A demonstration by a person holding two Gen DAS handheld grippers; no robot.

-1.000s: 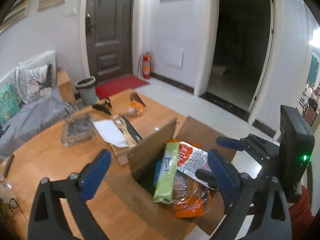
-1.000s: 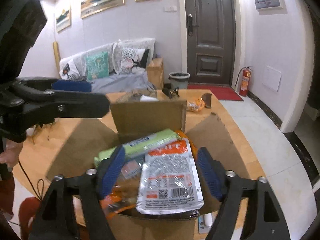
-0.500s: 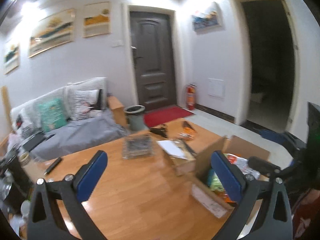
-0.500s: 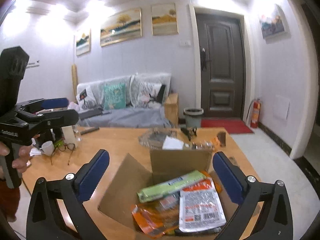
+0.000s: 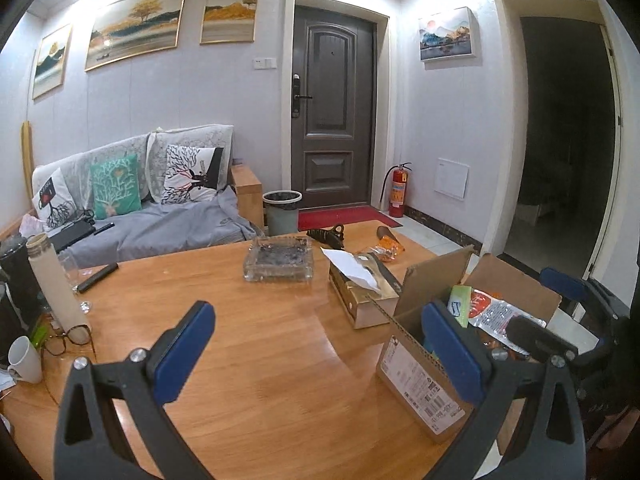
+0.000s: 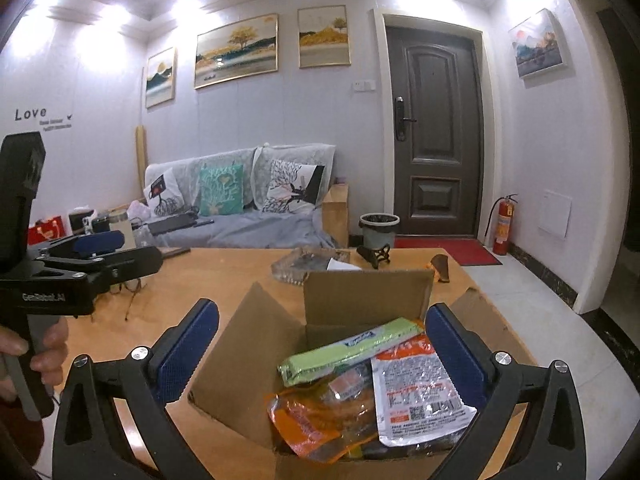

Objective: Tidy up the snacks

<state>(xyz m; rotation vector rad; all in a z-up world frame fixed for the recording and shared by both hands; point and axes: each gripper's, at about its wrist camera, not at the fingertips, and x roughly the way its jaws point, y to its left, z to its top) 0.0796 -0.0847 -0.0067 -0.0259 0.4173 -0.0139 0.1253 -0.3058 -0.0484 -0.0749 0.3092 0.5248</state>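
While both tools hang empty, the snacks sit piled in the cardboard box (image 6: 360, 308) on the counter (image 5: 256, 364).

Right tool (image 6: 322, 344), over the box, has just spread its jaws wide w/ nothing between; left tool (image 5: 316, 344), beside the box, also wide apart. We judge the white pouch (image 6: 420, 392), green pack (image 6: 348, 350) & orange bag (image 6: 320, 416) light, crinkly, slippery, so we'd pinch a sealed edge.

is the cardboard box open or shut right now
Open. The cardboard box has its flaps folded out and up, and snack packets show inside from above.
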